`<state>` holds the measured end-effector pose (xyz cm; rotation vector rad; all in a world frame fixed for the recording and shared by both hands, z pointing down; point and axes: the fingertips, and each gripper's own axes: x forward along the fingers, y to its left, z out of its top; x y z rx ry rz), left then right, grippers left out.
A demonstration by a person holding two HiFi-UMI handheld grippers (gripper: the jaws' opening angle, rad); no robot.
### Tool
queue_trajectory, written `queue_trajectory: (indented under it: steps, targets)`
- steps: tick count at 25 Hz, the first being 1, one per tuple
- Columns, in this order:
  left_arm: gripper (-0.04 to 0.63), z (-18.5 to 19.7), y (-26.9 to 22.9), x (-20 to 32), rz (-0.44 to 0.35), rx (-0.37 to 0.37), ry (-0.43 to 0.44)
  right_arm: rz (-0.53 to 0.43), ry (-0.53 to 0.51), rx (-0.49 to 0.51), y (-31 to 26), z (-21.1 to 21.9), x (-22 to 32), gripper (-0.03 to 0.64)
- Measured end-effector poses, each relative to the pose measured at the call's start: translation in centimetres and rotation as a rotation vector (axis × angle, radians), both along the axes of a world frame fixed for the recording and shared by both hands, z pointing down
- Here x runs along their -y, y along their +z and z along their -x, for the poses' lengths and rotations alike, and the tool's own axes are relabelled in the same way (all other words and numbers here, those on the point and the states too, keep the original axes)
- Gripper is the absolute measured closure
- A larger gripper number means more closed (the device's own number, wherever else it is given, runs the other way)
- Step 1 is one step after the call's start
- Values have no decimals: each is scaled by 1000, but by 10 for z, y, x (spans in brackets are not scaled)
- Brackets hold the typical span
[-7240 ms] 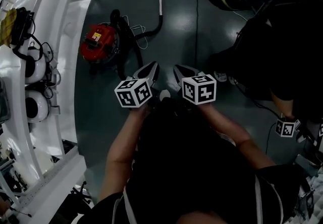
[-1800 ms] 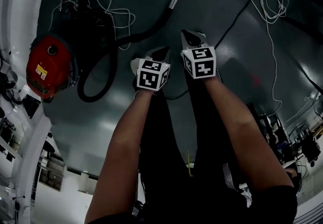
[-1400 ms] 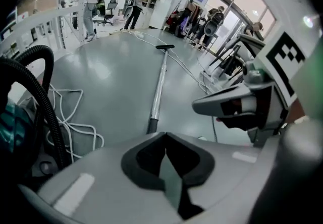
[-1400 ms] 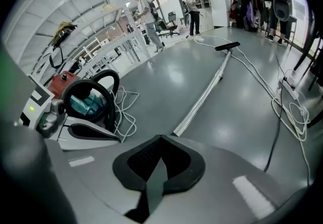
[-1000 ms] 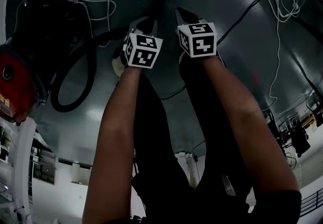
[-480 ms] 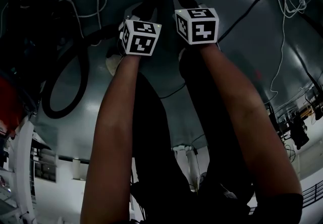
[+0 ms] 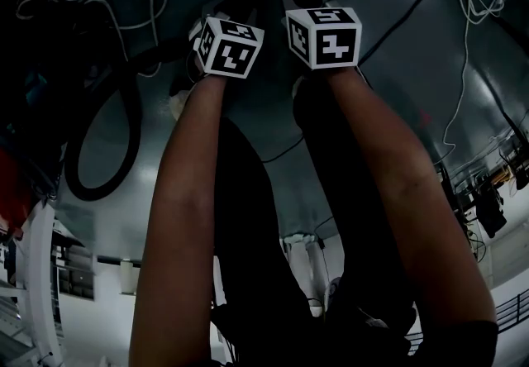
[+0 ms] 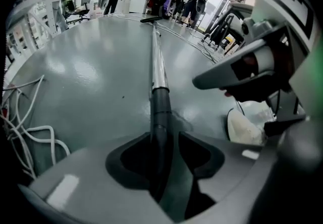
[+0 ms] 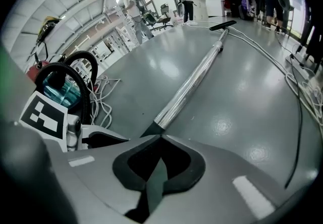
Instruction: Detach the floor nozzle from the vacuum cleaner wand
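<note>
The left claw (image 8: 164, 137), its jaws just opened wide, straddles the black plastic cuff (image 8: 161, 112) at the near end of the long chrome vacuum cleaner wand (image 8: 157, 61) without clamping it. The right claw (image 9: 160, 137) is closed tight on nothing, its tips pointing at the wand. The wand lies on the glossy grey floor (image 8: 91, 76), with the flat black floor nozzle (image 8: 151, 18) attached at its far end.

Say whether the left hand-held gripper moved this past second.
Yes: the left hand-held gripper sank toward the wand, jaws just opening, now astride its black end.
</note>
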<state>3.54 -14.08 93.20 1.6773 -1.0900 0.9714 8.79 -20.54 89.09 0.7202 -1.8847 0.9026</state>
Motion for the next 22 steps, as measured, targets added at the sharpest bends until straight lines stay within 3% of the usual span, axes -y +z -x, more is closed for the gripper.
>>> queue_trajectory:
  steps: [7, 13, 18, 22]
  targets:
    - [399, 9, 9, 3, 29, 10, -28, 12, -28, 2, 6, 1, -6, 618]
    - [402, -3, 15, -4, 79, 16, 110, 21, -57, 3, 13, 2, -9, 618]
    - [431, -1, 23, -2, 96, 80, 119, 11, -76, 3, 16, 4, -3, 618]
    - [439, -4, 18, -4, 117, 24, 122, -2, -76, 12, 12, 4, 3, 618]
